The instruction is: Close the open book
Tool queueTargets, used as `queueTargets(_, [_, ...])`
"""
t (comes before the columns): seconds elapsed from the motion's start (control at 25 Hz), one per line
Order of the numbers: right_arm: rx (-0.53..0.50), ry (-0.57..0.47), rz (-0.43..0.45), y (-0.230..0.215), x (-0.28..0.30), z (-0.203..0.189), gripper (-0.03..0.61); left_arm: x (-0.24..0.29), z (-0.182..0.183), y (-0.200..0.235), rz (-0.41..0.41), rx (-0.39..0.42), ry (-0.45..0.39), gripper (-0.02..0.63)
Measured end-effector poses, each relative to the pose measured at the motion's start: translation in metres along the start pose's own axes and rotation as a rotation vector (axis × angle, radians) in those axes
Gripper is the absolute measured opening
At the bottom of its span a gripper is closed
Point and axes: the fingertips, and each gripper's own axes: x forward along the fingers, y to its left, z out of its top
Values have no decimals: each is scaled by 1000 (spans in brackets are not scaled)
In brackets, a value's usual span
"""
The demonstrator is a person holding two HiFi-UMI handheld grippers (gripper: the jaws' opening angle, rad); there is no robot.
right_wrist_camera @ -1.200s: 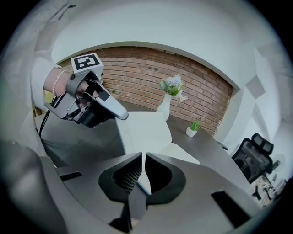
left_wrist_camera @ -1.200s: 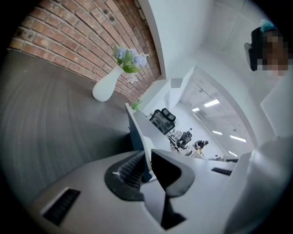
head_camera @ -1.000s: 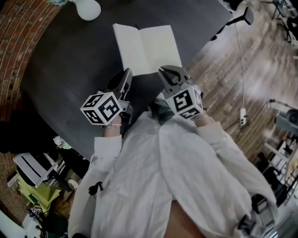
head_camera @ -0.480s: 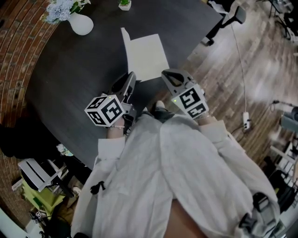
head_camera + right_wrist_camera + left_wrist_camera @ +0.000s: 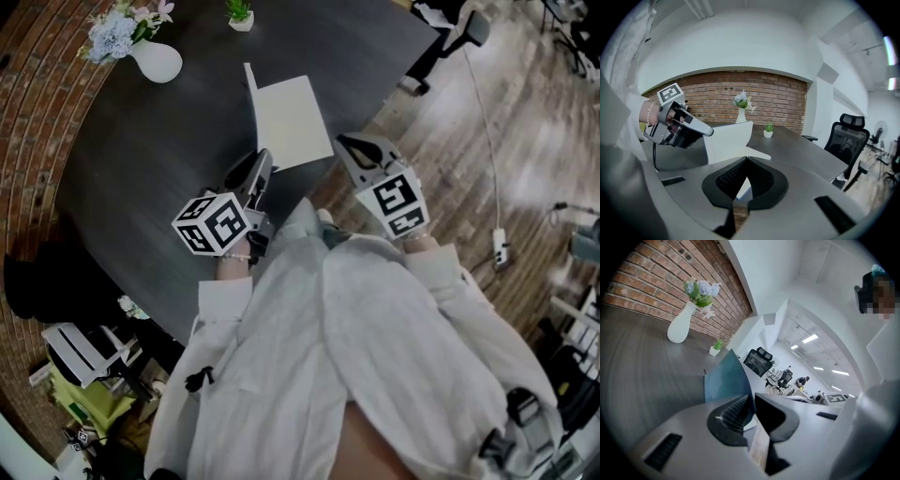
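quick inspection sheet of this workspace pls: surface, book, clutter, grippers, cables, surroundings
surface: dark table with a curved edge
job's things: book partly closed; its blue left cover stands lifted over the white pages
clutter: white vase of flowers and small potted plant at the far edge
grippers: left gripper clamped on the lifted cover; right gripper jaws have just closed together, nothing between them, near the book's right side
cables: one cable runs across the floor to a power strip
surroundings: brick wall, wooden floor, office chair
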Motion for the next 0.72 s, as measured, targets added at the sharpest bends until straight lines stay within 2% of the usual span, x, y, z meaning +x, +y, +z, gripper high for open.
queueTargets(0.36, [96,-22,-21,-12,-2,-3,6,21,-8,-9,-51,0,46,43])
queueTargets(0.72, [132,-19,-18,-22,11,-3,6,48,-19,-17,-96,35,135,44])
